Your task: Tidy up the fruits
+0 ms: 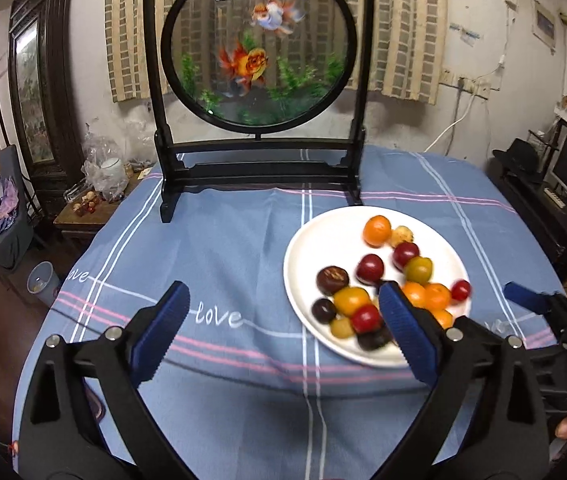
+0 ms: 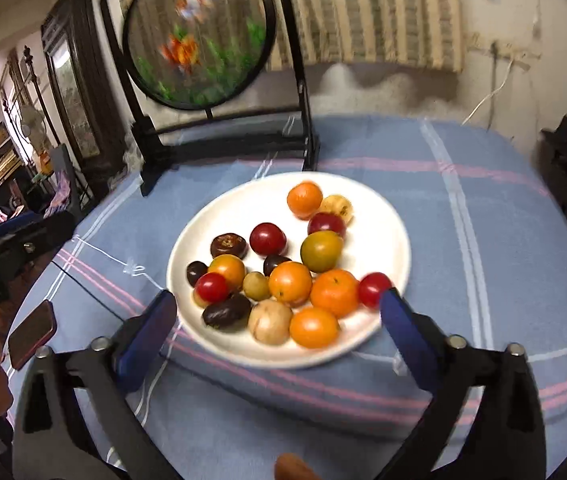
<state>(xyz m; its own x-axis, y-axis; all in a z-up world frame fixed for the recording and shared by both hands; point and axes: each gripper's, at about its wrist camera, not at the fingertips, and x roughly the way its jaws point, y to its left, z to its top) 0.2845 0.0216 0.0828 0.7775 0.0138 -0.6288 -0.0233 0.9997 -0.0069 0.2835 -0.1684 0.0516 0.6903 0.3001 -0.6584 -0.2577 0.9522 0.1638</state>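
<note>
With both my left gripper (image 1: pixel 281 320) and right gripper (image 2: pixel 277 328) spread wide and empty, I'd pick one near fruit off the plate (image 2: pixel 387 216), closing gently.

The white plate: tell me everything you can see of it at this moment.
The white plate is round, shallow and glossy, ceramic by the look of it, and lies flat on the blue striped tablecloth, in front of the goldfish screen. It holds a loose pile of small round fruits, orange, red, green-yellow, tan and dark brown, mostly toward its near side; the far left part is bare. The right gripper stands open at its near rim, its fingers straddling the fruits, holding nothing. No chips or cracks are visible.
</note>
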